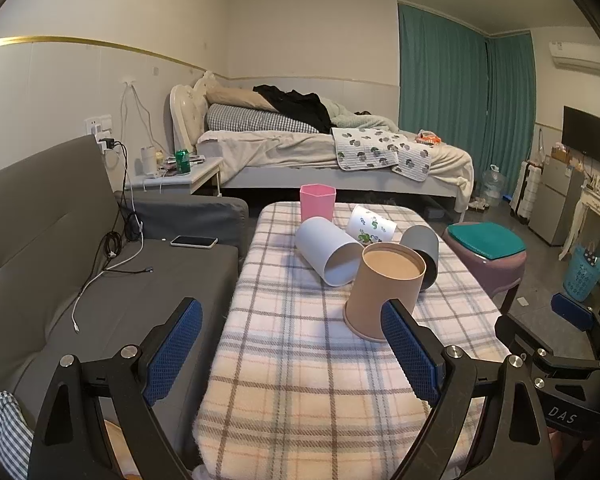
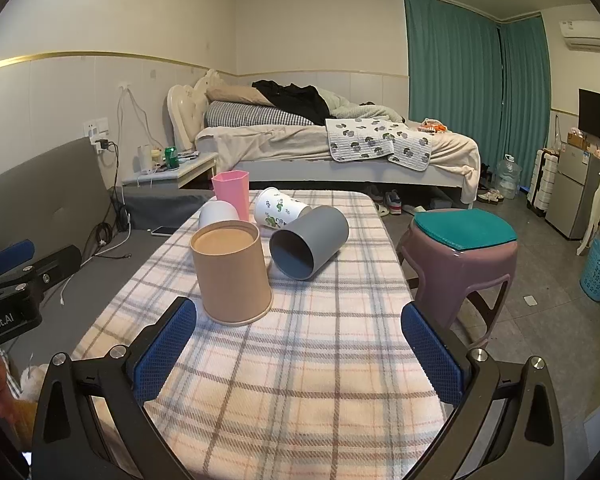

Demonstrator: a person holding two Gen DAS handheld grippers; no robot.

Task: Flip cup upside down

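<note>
Fingers on both grippers spread wide, nothing between them. Left gripper (image 1: 292, 340) sits low in its frame, its right blue pad (image 1: 409, 354) overlapping the lower edge of the tan cup in view; contact can't be judged. Right gripper (image 2: 300, 348) hangs over the near part of the counter (image 2: 300, 380), both pads apart from any cup.

Tan cup (image 2: 231, 272): upside down, wide rim on the plaid cloth, closed base facing up. Centre of the right wrist frame, centre-right in the left wrist frame (image 1: 383, 288).

Behind it, upper centre of both frames:
- grey cup (image 2: 309, 242) on its side, mouth toward the camera, just right of the tan cup
- white cup (image 1: 327, 250) on its side, mouth toward the camera, left of the tan cup in the left wrist view
- printed white cup (image 2: 280, 210) on its side, further back
- pink cup (image 2: 231, 192) upright at the far edge

Purple stool (image 2: 459, 268) with a teal pad, right of the counter. Grey sofa (image 1: 60, 240) at left of frame, with a phone (image 1: 194, 242) and cables on it. Bed (image 2: 319, 144) across the back, teal curtains (image 2: 459, 80) upper right.
</note>
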